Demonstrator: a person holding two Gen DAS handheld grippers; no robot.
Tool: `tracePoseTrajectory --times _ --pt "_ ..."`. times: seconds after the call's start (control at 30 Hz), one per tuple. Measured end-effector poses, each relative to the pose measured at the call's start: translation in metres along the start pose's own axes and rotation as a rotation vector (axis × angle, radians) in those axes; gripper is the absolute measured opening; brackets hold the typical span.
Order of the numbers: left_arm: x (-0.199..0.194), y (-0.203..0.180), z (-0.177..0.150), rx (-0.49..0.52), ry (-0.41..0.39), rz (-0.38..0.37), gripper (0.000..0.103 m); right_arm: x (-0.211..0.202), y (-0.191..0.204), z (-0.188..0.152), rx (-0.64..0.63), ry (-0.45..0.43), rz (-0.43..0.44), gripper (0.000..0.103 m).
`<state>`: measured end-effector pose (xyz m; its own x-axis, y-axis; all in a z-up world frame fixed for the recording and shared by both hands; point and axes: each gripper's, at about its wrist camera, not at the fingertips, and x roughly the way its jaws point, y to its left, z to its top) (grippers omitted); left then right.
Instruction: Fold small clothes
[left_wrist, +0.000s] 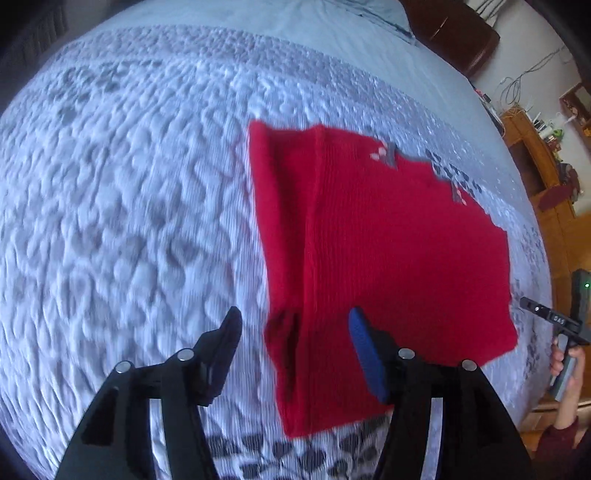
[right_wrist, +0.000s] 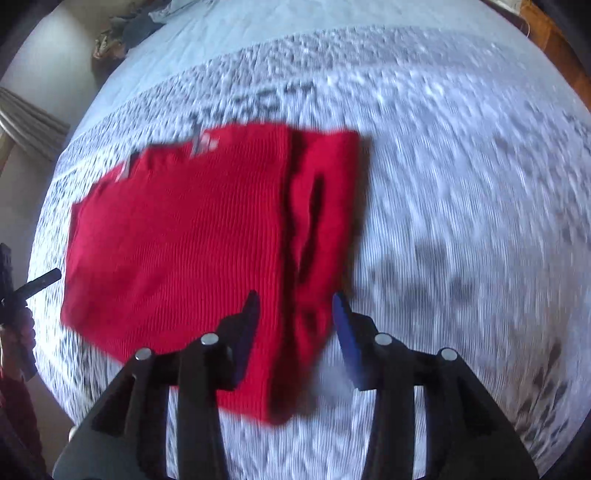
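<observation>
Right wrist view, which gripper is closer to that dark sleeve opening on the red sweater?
Right. The right gripper hovers open over the folded strip just below the sleeve opening; the left gripper sits past the red sweater's opposite edge, at the picture's left.

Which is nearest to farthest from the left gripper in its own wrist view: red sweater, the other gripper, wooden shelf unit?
1. Red sweater: directly under the left gripper, its near edge between the open fingers.
2. Other gripper: hand-held at the frame's right edge, past the sweater's far side.
3. Wooden shelf unit: upper right, beyond the bed.
</observation>
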<state>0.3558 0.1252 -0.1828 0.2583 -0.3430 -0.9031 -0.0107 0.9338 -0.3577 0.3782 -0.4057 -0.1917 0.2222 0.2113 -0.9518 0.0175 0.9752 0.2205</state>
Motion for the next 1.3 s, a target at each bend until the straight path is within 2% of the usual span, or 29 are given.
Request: tracePoseTrajectory --times 0.03,0.07,0.13,0.33,0.4,0.5,0.6,0.67,0.7,0.73,0.77,0.8,0.83,0.87,0.93,1.1,1.17,1.3 --pt "-0.001 0.004 -0.013 -0.026 0.016 -0.034 0.061 -0.001 0.000 -0.011 -0.002 0.013 0.011 0.044" --pt "-0.001 0.005 -0.020 -0.038 0.024 -0.050 0.062 -0.002 -0.001 -0.021 0.005 0.025 0.020 0.052" --pt "0.002 0.006 -0.034 -0.055 0.037 -0.081 0.063 0.000 -0.005 -0.038 0.033 0.050 0.044 0.057" --pt "0.021 -0.005 -0.029 -0.072 0.053 -0.100 0.067 0.018 -0.001 -0.053 0.077 0.111 0.087 0.059" --pt "0.028 -0.011 -0.026 -0.070 0.070 -0.086 0.073 0.023 0.006 -0.053 0.057 0.123 0.068 0.059" --pt "0.033 -0.019 -0.025 -0.056 0.086 -0.064 0.074 0.030 0.013 -0.052 0.047 0.130 0.068 0.054" --pt "0.038 -0.024 -0.026 -0.081 0.124 -0.136 0.073 0.035 0.021 -0.052 0.035 0.133 0.069 0.052" --pt "0.043 -0.022 -0.027 -0.113 0.152 -0.172 0.072 0.039 0.026 -0.050 0.034 0.132 0.066 0.042" --pt "0.045 -0.021 -0.026 -0.124 0.161 -0.164 0.066 0.041 0.027 -0.048 0.048 0.134 0.067 0.040" --pt "0.047 -0.019 -0.025 -0.149 0.169 -0.141 0.059 0.042 0.028 -0.047 0.054 0.136 0.067 0.031" --pt "0.046 -0.017 -0.024 -0.177 0.174 -0.116 0.045 0.042 0.028 -0.046 0.054 0.137 0.074 0.015" --pt "0.045 -0.014 -0.023 -0.210 0.183 -0.116 0.025 0.041 0.028 -0.045 0.066 0.142 0.104 0.013" --pt "0.046 -0.013 -0.022 -0.225 0.197 -0.149 0.021 0.040 0.026 -0.045 0.083 0.148 0.129 0.013" --pt "0.046 -0.012 -0.022 -0.235 0.205 -0.164 0.020 0.039 0.028 -0.044 0.089 0.149 0.132 0.012" --pt "0.045 -0.016 -0.022 -0.233 0.198 -0.146 0.018 0.034 0.032 -0.045 0.071 0.138 0.116 0.011" --pt "0.025 -0.025 -0.032 -0.241 0.148 -0.150 0.015 0.004 0.028 -0.057 0.083 0.103 0.156 0.010" --pt "0.011 -0.023 -0.043 -0.256 0.142 -0.167 0.015 -0.013 0.025 -0.067 0.077 0.101 0.182 0.010" --pt "-0.017 -0.027 -0.079 -0.224 0.166 -0.183 0.015 -0.040 0.028 -0.094 0.030 0.114 0.189 0.010"
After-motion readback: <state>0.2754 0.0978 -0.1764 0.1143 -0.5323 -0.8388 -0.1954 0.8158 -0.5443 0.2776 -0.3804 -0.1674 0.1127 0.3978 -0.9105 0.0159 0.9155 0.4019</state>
